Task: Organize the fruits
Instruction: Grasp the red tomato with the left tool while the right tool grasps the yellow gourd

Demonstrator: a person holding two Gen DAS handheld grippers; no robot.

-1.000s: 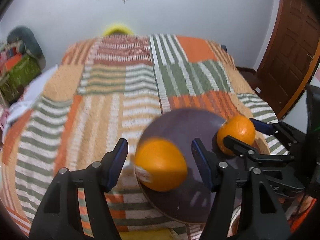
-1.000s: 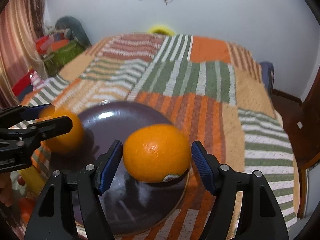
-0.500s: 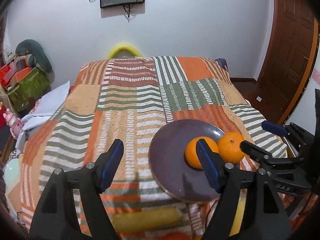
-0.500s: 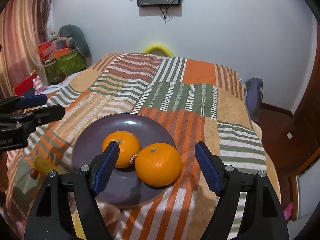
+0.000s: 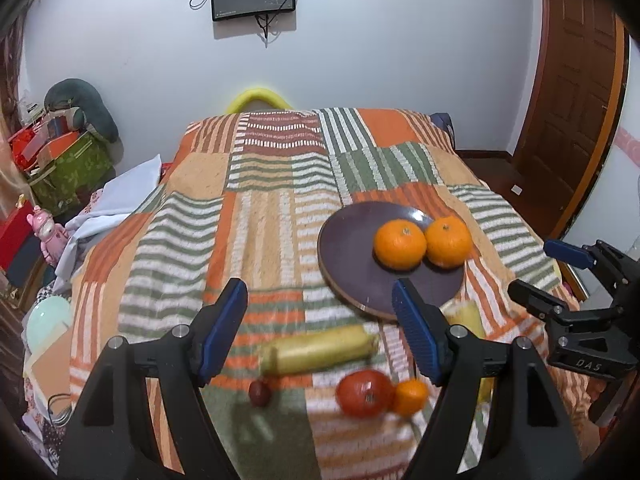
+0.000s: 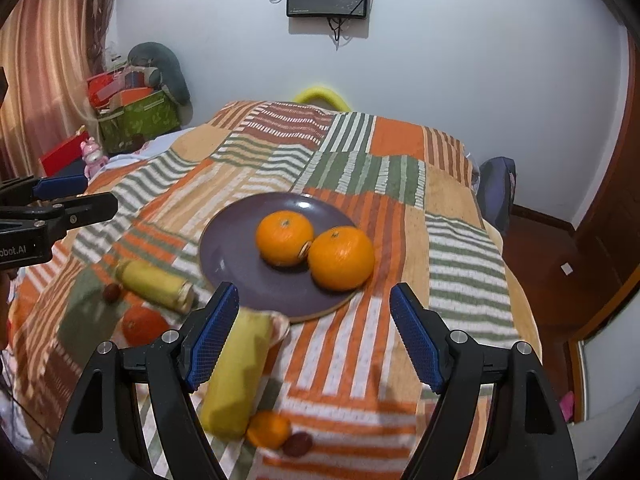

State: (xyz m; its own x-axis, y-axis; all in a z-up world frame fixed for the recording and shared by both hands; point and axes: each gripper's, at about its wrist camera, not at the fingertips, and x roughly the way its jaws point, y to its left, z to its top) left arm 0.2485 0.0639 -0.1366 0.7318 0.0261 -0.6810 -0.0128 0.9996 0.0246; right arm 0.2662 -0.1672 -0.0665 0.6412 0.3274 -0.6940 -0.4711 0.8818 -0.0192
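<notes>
Leftmost in the left wrist view, the left gripper (image 5: pixel 320 328) hangs above the striped patchwork blanket (image 5: pixel 256 208) with its jaws spread wide and nothing between them. Below and between its blue pads (image 5: pixel 224 330) lie a small dark red fruit (image 5: pixel 259 393), a yellow corn cob (image 5: pixel 320 350), a red tomato-like fruit (image 5: pixel 365 393) and a small orange (image 5: pixel 410 397) touching it, all loose on the blanket and slightly blurred. Further right, the dark purple plate (image 5: pixel 352 248) carries two oranges: the left orange (image 5: pixel 399 243) and the right orange (image 5: pixel 448 241) sit side by side, touching, on the plate's far right part. At the right edge, the right gripper (image 5: pixel 552 272) appears from the side, likewise released and empty. Seen from the right wrist view, the same plate (image 6: pixel 228 252) lies just ahead of the parted jaws of the right gripper (image 6: pixel 314 330), with a second yellow cob (image 6: pixel 236 380) lying just inside its left finger, one end near the plate's near rim.
</notes>
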